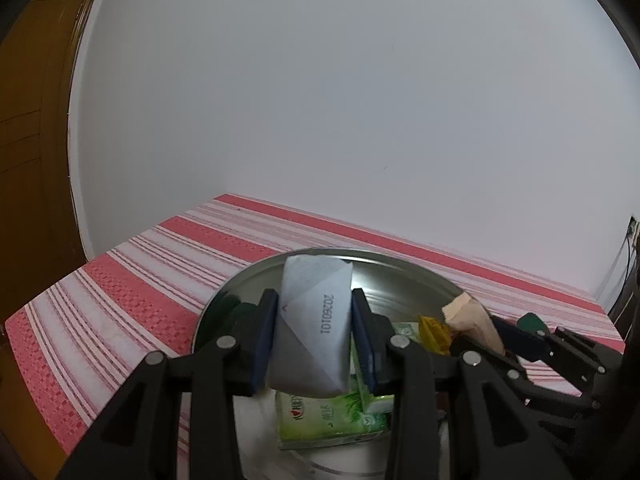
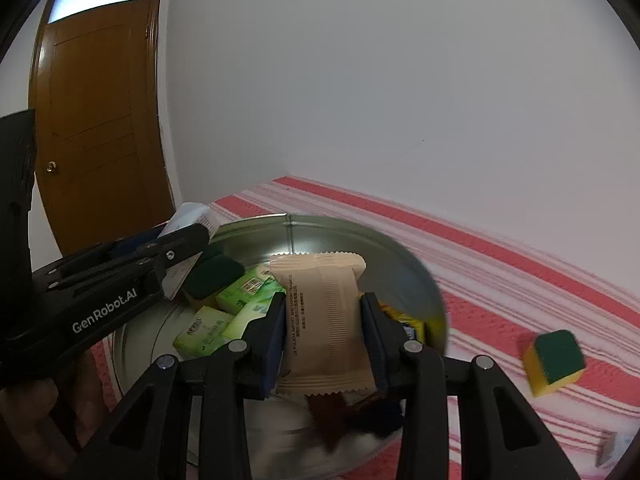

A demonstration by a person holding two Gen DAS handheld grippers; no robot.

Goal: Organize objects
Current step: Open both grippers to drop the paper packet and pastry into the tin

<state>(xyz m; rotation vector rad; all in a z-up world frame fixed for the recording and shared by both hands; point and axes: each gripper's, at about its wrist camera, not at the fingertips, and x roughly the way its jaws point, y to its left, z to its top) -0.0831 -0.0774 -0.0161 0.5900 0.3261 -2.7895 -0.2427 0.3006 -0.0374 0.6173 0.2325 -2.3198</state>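
holding a white packet (image 1: 310,324) tight in the left gripper (image 1: 314,340), right gripper (image 2: 324,332) clamped on a beige packet (image 2: 324,320), both mid-frame over the metal bowl (image 2: 320,226).

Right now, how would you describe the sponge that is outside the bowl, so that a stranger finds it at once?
Start at the round metal bowl on the red-striped cloth. The sponge lies alone on the cloth, right of the bowl in the right wrist view. It is a yellow block with a dark green top, and nothing touches it, unlike the sponge and packets inside the bowl.
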